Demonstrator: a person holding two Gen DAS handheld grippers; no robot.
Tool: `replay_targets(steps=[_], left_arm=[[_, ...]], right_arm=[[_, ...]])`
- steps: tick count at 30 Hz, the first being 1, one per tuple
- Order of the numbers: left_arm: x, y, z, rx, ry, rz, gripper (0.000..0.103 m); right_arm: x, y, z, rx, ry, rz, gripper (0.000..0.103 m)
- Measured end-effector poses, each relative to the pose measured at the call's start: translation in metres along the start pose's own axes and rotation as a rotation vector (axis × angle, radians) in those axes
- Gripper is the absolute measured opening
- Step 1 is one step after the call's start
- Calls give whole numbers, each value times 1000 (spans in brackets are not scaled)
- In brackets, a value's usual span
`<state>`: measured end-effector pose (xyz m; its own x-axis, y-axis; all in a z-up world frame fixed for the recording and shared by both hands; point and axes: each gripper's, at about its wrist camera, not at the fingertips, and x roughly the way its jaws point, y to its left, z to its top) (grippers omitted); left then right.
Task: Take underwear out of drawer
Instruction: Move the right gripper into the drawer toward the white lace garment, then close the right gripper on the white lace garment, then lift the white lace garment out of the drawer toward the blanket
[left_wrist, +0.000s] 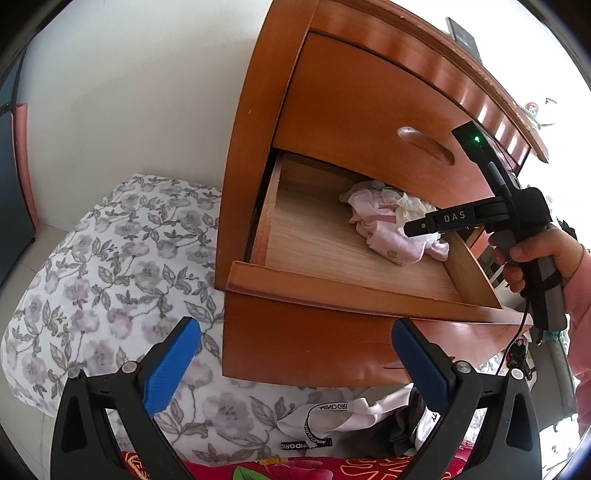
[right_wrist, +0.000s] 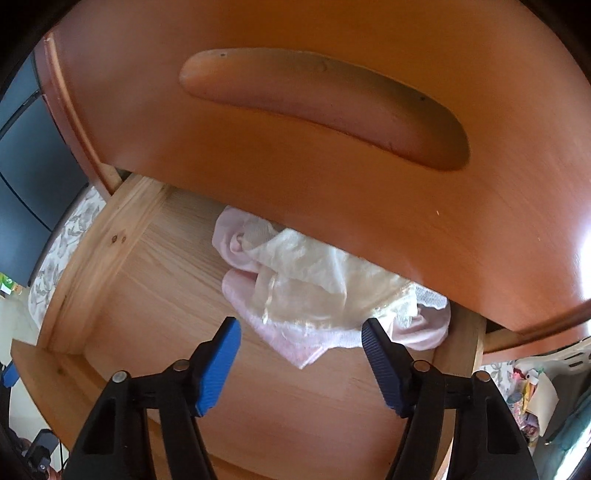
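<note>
One drawer (left_wrist: 332, 266) stands pulled out of the wooden nightstand (left_wrist: 369, 92), beside a floral bedspread (left_wrist: 110, 258). Underwear (right_wrist: 314, 291) lies bunched inside, at its back. The right gripper (right_wrist: 301, 328) points steeply down over it, jaws apart, gripping nothing. The left gripper (left_wrist: 295, 332) hangs before the drawer front, jaws wide, empty.

The letters "DAS" stand in pale print on the black body of the right gripper (left_wrist: 421, 228), held over the open drawer on the right of the scene. "MINDGRID" is printed in white on a black strap (left_wrist: 314, 432) looping over white cloth on the bed, near and below the drawer; the word shows several times along it, partly upside down. No other writing can be read.
</note>
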<state>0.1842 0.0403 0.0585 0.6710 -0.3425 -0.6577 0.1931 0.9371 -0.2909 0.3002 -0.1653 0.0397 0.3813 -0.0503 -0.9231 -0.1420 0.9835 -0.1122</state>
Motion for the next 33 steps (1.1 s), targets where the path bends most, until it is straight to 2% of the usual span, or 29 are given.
replay_targets(steps=[9,13,15,19,33], left_arm=[[4,4,0,-11,8,-10,103],[5,5,0,-18,14,-11,103],[4,5,0,-21,12,-11,103],[4,6,1,-26,13,-11,103],[-1,5,1,-38,19,-13,103]], right_arm=[[22,-4,13,46,31,-18,50],[24,-9,14,63,30,-12,33],[22,-10,13,54,24,-9,30],[14,-10,4,31,3,-30,9],[-21,-17,-30,51,-56,4,5]])
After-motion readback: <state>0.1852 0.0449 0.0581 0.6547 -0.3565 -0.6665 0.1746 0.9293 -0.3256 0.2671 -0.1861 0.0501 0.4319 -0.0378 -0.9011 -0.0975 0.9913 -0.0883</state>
